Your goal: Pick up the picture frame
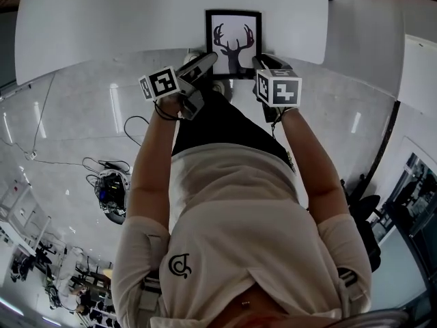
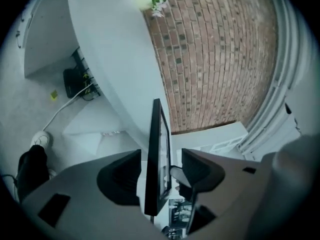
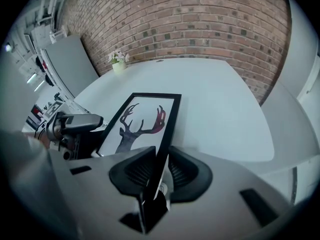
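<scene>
The picture frame (image 1: pixel 233 43), black-edged with a dark deer print, is over the white table (image 1: pixel 102 19) at its near edge. My left gripper (image 1: pixel 205 63) is at the frame's near left corner. In the left gripper view the frame (image 2: pixel 156 159) stands edge-on between the wide-apart jaws of that gripper (image 2: pixel 160 171), with a gap on each side. My right gripper (image 1: pixel 263 63) is at the near right corner. In the right gripper view its jaws (image 3: pixel 161 166) are shut on the frame's (image 3: pixel 142 121) right edge.
A small potted plant (image 3: pixel 118 61) stands at the table's far side before a brick wall (image 3: pixel 175 24). A second white table (image 1: pixel 362 33) adjoins on the right. Cables (image 1: pixel 102 166) and a dark device (image 1: pixel 113 193) lie on the floor at the left.
</scene>
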The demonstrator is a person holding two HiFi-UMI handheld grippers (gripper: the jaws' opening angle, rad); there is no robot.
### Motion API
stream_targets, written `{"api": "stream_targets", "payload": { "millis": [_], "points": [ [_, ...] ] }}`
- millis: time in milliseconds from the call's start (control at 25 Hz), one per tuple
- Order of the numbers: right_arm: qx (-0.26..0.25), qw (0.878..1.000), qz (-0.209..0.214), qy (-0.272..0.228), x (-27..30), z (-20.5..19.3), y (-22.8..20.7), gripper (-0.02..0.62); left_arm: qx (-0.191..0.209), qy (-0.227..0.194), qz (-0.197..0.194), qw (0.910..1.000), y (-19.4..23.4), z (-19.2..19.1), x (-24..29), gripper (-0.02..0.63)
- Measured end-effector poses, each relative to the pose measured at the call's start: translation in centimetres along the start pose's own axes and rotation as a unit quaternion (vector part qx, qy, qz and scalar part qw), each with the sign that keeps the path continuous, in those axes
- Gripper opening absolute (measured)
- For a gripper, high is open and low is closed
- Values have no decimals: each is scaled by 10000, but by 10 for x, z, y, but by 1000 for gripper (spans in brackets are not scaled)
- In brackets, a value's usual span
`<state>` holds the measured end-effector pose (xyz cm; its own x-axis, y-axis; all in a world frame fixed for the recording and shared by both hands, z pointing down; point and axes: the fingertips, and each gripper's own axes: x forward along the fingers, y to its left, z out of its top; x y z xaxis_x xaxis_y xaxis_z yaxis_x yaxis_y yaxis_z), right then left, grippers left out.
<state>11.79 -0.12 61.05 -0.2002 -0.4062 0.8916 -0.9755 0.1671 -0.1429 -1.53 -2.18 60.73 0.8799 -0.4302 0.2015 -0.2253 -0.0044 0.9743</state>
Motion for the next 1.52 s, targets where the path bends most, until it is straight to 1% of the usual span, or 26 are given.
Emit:
{"api": "stream_targets", "payload": {
  "millis": [80, 200, 360, 520, 640, 800, 920, 1080, 1160, 1280, 1320, 1360, 1400, 1440, 1520],
  "points": [
    [-9, 10000, -9, 1, 0, 1, 0, 87, -65, 107, -20, 9999, 3, -1, 9, 240],
    [14, 10000, -22, 27, -1, -8, 1, 87, -87, 373, -10, 9993, 9, -17, 15, 208],
    [-13, 10000, -18, 29, -2, -7, 1, 87, -200, 527, -148, 9983, 9, -22, 23, 144],
    [-50, 10000, 35, -58, -2, 9, 1, 87, -348, 423, -236, 9982, 2, -9, 26, 93],
    [-12, 10000, 27, -42, 0, 8, -1, 87, -406, 437, -358, 9976, 3, -11, 27, 67],
    [89, 9999, 43, -40, 1, 9, -2, 86, -485, 466, -459, 9967, 1, -10, 26, 63],
    [62, 10000, -48, -50, 1, 8, -3, 86, -342, 388, -519, 9973, -4, -12, 25, 58],
    [-47, 9999, -3, -146, 2, 5, -3, 87, -249, 211, -432, 9985, -3, -17, 25, 57],
    [-61, 9997, -9, -252, 2, 9, -5, 93, -199, 170, -392, 9989, -5, -14, 26, 55],
    [-29, 9984, -29, -560, -3, 21, -7, 121, -179, 57, -402, 9990, -11, -7, 26, 53],
    [-12, 9978, -15, -656, -6, 23, -7, 117, -161, 35, -415, 9990, -13, -7, 25, 52],
    [7, 9972, 6, -741, -9, 25, -6, 98, -136, 20, -426, 9990, -16, -7, 25, 51],
    [30, 9966, 32, -821, -13, 28, -6, 76, -108, 8, -427, 9990, -19, -7, 25, 48],
    [59, 9959, 63, -904, -16, 30, -5, 38, -76, -4, -406, 9991, -22, -7, 24, 46],
    [105, 9940, 137, -1084, -24, 38, -3, 11, -3, -38, -312, 9995, -27, -5, 23, 44]
  ]
}}
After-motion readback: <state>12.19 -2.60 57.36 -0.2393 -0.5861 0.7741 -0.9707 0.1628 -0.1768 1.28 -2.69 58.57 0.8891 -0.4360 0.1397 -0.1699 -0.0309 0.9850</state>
